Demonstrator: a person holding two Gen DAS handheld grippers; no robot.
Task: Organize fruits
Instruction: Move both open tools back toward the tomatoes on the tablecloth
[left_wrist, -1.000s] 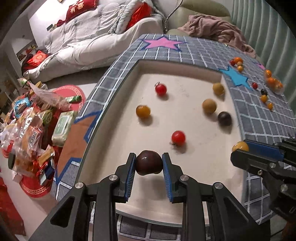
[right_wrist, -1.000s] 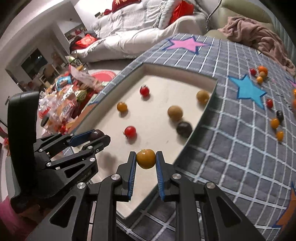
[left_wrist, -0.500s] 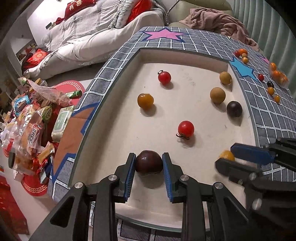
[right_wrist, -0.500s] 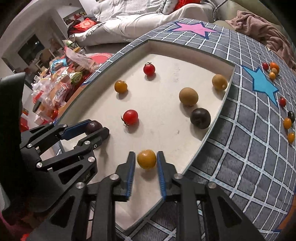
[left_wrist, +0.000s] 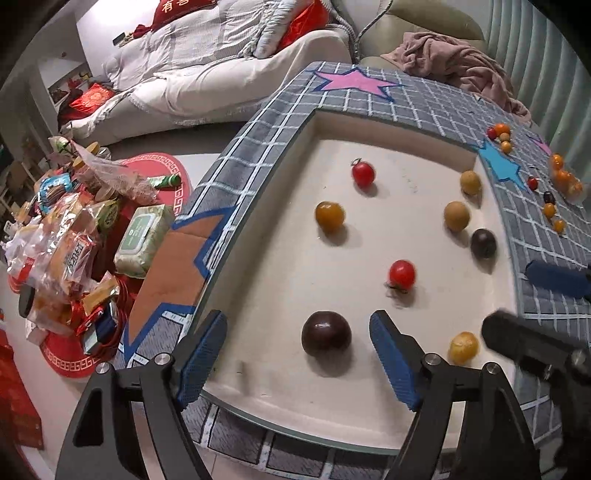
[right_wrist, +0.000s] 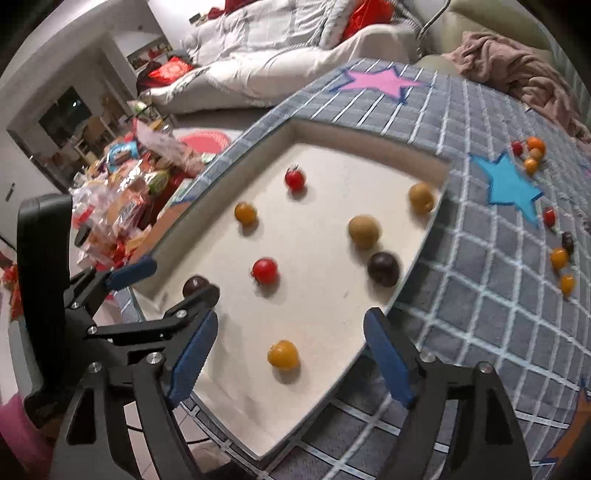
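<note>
A white tray (left_wrist: 280, 295) set in a grey checked table holds several small fruits. My left gripper (left_wrist: 299, 350) is open, its jaws wide apart around a dark purple fruit (left_wrist: 325, 333) that rests on the tray. My right gripper (right_wrist: 290, 360) is open around a yellow-orange fruit (right_wrist: 283, 355), also resting on the tray; that fruit shows in the left wrist view (left_wrist: 463, 346). Red tomatoes (left_wrist: 402, 273) (left_wrist: 363, 173), an orange one (left_wrist: 329, 215), tan ones (left_wrist: 457, 216) and another dark one (left_wrist: 483, 243) lie farther back.
More small fruits (right_wrist: 559, 257) lie loose on the grey checked cloth (right_wrist: 480, 295) to the right of the tray. Snack packets (left_wrist: 70, 236) are piled on the floor at left. A sofa (left_wrist: 221, 66) stands behind the table.
Both grippers have opened wide and let go of their fruits, which now sit on the tray. Both grippers have drawn back a little.
</note>
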